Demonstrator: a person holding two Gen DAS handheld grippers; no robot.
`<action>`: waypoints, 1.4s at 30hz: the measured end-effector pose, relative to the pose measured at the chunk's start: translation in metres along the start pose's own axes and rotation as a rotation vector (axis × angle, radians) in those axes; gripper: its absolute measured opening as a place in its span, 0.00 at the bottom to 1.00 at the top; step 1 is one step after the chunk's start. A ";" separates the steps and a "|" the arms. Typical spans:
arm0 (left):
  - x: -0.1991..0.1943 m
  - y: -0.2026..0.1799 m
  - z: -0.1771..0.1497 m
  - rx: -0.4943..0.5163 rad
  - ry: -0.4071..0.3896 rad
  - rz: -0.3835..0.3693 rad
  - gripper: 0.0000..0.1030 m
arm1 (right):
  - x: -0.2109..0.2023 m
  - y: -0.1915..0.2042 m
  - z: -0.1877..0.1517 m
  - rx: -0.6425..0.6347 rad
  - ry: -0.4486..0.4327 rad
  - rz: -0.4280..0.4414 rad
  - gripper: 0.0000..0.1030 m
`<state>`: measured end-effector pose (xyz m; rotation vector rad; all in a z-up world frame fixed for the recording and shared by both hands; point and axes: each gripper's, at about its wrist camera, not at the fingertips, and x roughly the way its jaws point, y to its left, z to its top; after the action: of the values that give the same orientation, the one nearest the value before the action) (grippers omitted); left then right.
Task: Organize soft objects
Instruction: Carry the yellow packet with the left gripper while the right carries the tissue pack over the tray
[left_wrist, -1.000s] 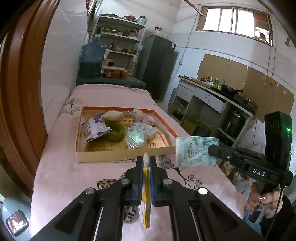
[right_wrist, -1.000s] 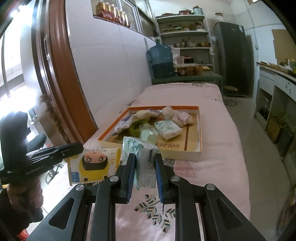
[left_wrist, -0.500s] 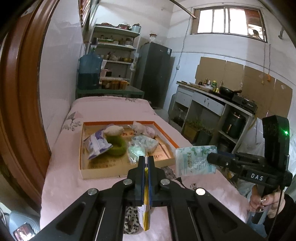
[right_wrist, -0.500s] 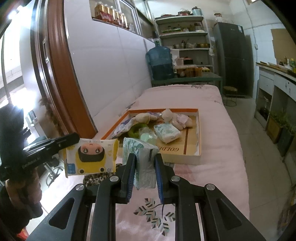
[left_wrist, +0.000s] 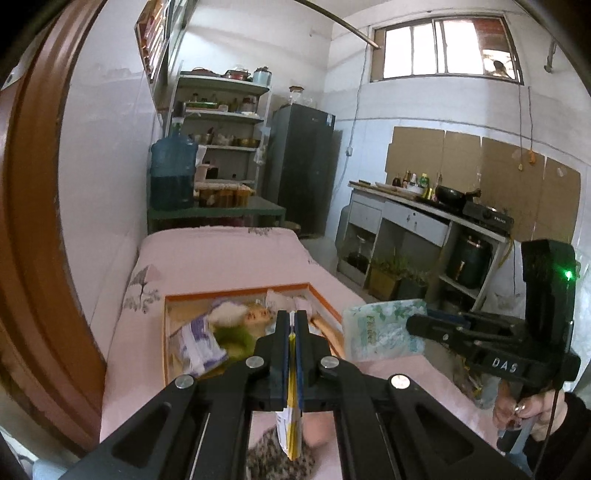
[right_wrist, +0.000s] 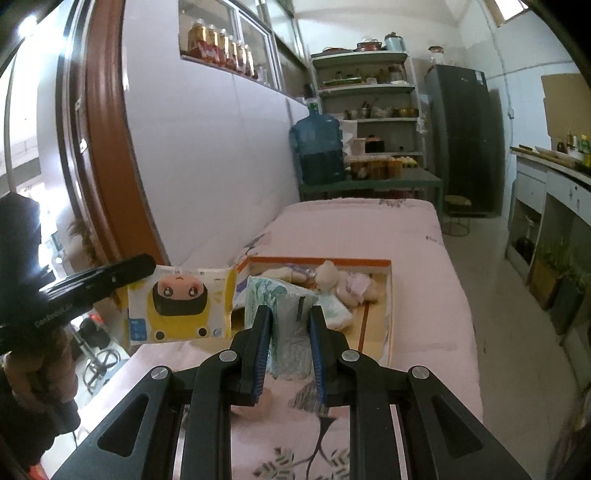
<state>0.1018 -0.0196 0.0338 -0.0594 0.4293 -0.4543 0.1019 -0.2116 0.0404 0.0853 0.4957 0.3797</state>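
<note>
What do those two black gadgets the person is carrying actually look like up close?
Each is a matte black handheld tool. The left gripper and right gripper have flat arms with silver rivets and blue-lined jaws. One body carries white "DAS" lettering and a small green light. The person wears dark sleeves.

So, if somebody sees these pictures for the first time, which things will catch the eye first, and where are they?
First come the two packs held in the air: the left gripper is shut on a yellow tissue pack with a cartoon face, and the right gripper is shut on a green leaf-print tissue pack. Behind them, an orange-rimmed cardboard box holding soft items lies on the pink bed.
</note>
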 end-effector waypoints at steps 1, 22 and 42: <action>0.003 0.001 0.003 -0.003 -0.004 -0.002 0.02 | 0.004 -0.002 0.003 0.003 -0.004 -0.003 0.20; 0.085 0.023 0.035 -0.065 0.020 -0.032 0.02 | 0.089 -0.037 0.033 0.077 0.039 -0.037 0.20; 0.154 0.062 0.016 -0.212 0.134 -0.054 0.02 | 0.141 -0.072 0.020 0.164 0.133 -0.021 0.20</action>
<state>0.2593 -0.0325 -0.0206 -0.2476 0.6083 -0.4663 0.2505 -0.2252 -0.0172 0.2141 0.6582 0.3247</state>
